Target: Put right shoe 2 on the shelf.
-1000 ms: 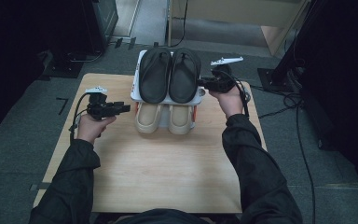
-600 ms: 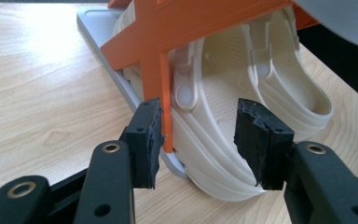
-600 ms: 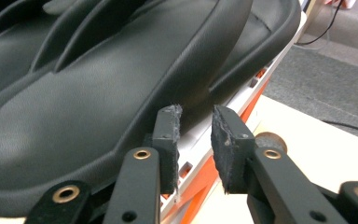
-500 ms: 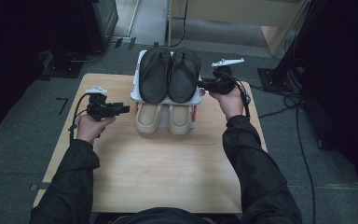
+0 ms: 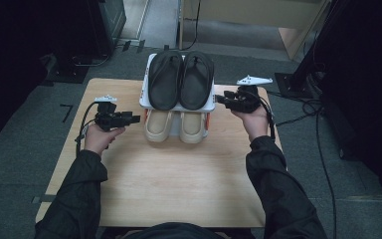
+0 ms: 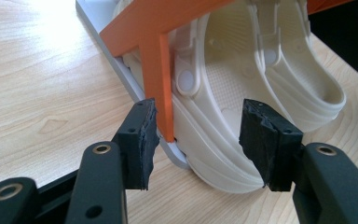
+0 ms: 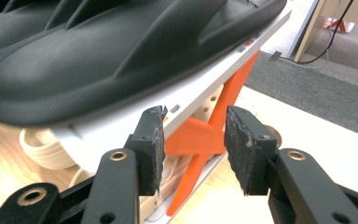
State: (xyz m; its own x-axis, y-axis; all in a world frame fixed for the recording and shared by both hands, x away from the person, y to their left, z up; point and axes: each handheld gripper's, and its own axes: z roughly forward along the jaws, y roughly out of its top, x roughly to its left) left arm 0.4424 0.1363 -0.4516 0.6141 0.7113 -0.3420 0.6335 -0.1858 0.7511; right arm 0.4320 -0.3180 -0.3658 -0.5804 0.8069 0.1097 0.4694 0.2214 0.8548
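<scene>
Orange rack struts (image 7: pixel 205 140) partly hide the cream clogs (image 6: pixel 242 102); both grippers' fingers (image 6: pixel 137 135) spread, just opening.

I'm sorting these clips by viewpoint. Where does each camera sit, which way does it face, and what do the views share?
High view: above the person's side, facing forward and down on the table; forearms, left gripper and right gripper show.
Left gripper view: rides the left gripper, facing the cream clogs; open jaws show.
Right gripper view: rides the right gripper, facing the black sandals; open jaws show.
Shared: both gripper views show the shoe rack's orange brace.
</scene>
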